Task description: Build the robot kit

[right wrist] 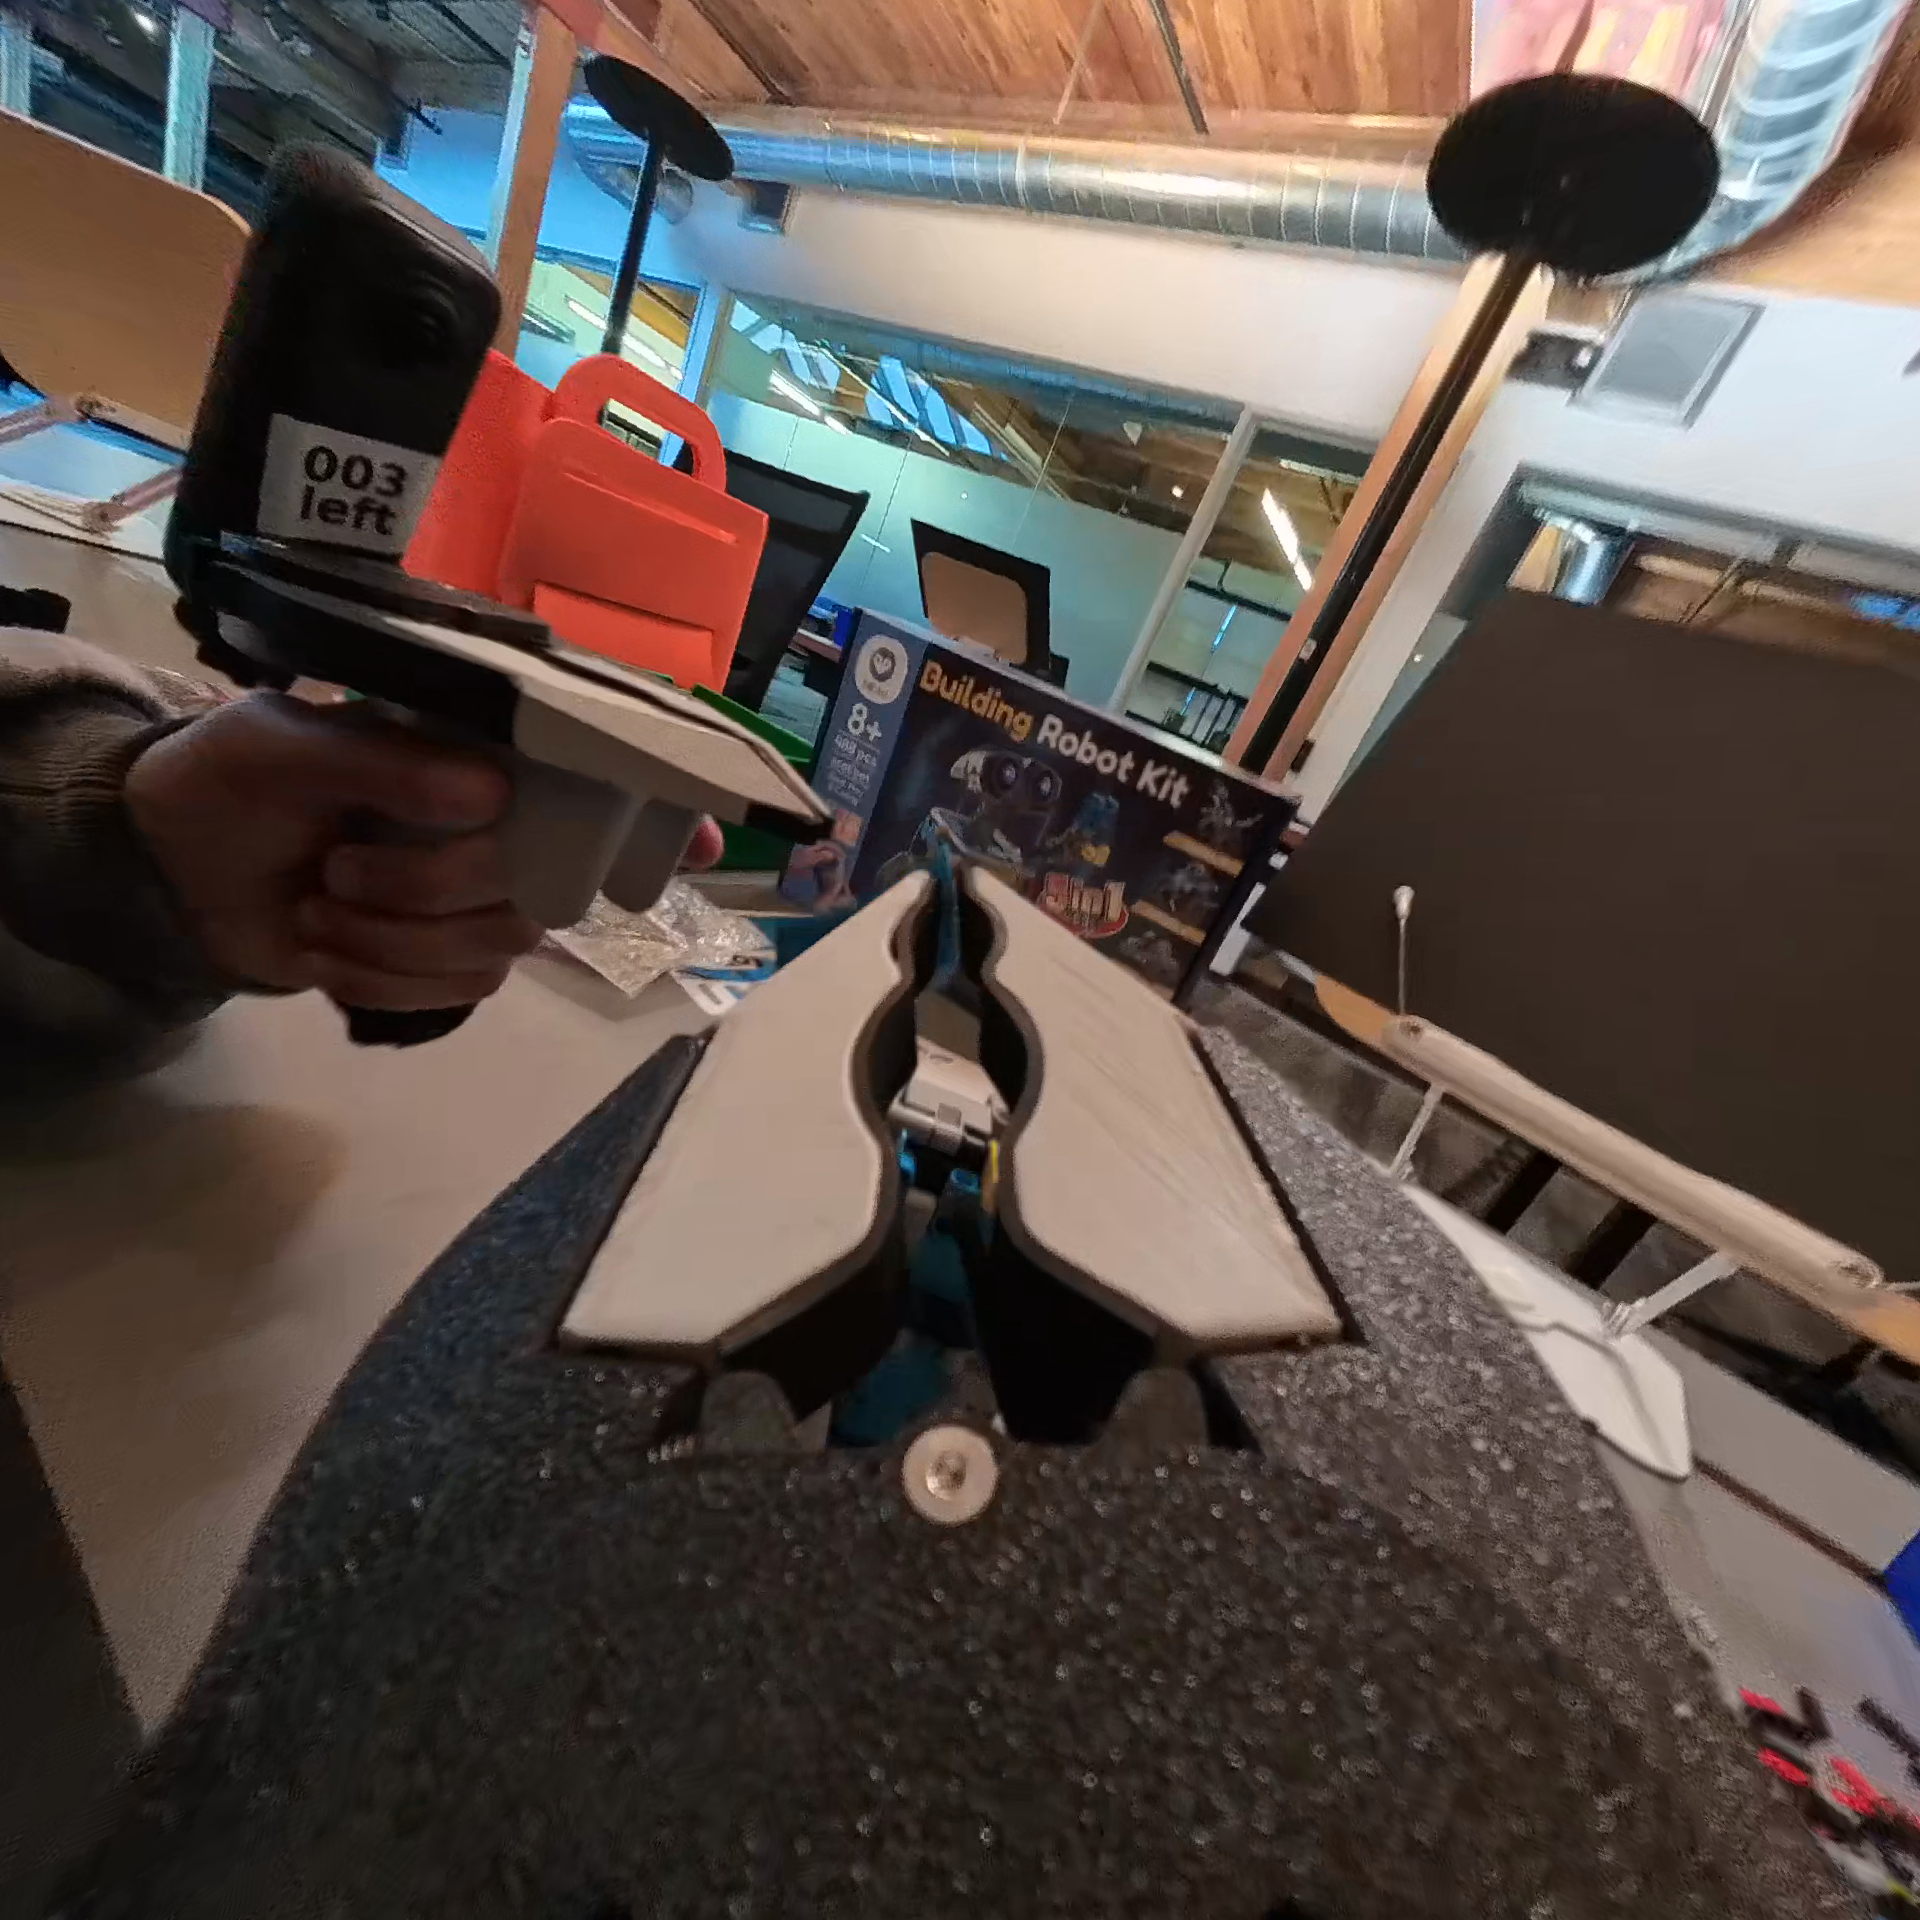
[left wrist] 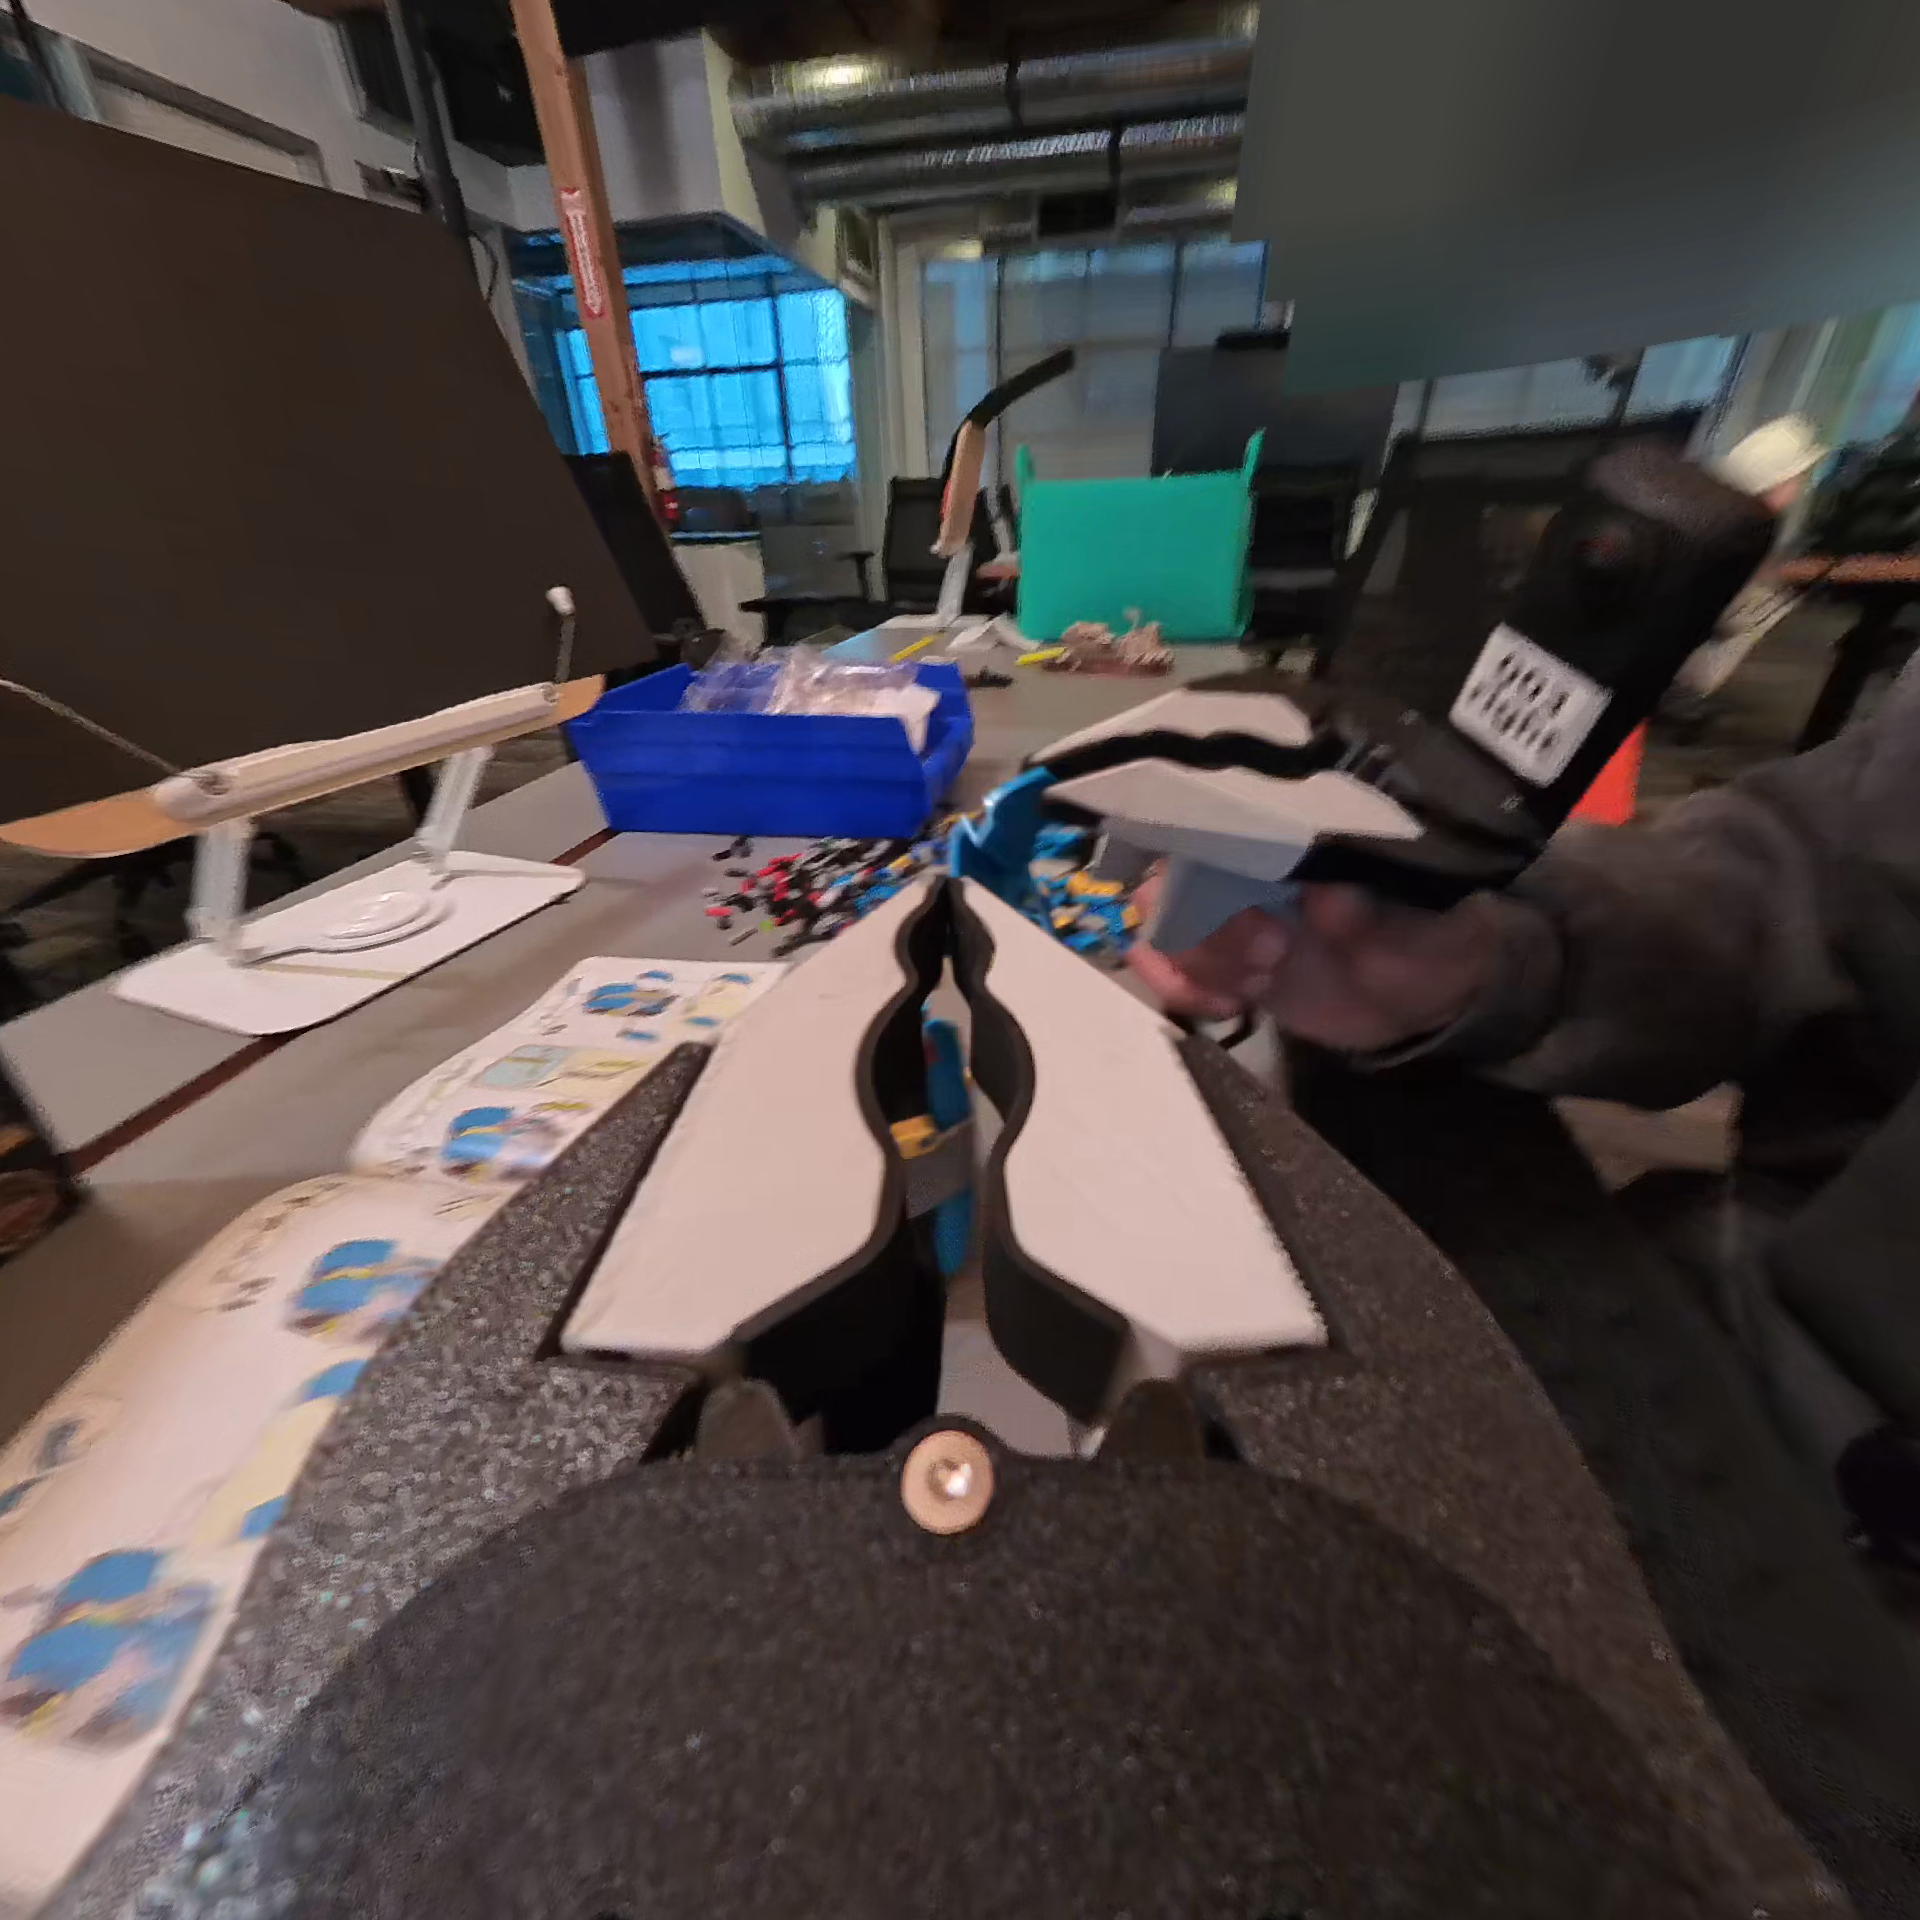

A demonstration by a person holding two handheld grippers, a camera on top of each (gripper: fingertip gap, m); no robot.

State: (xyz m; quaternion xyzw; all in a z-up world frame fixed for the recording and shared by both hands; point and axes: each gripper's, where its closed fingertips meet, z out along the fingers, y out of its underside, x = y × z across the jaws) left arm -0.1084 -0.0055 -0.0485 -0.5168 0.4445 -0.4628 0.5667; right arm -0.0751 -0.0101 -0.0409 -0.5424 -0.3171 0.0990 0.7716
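Blue brick piece (left wrist: pixel 987 831) pinched at right gripper (left wrist: pixel 1044 774) tips; left gripper (left wrist: pixel 948 904) clenched, contents unclear; slip risk over worktop (left wrist: pixel 312 1101) parts

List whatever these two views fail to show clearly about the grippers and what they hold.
- Left wrist view: the blue part at the right gripper tips is mostly hidden by its fingers.
- Left gripper: tips nearly together; whether they pinch anything is unclear.
- Right wrist view: blue piece is only a sliver.
- Small parts pile is blurred.
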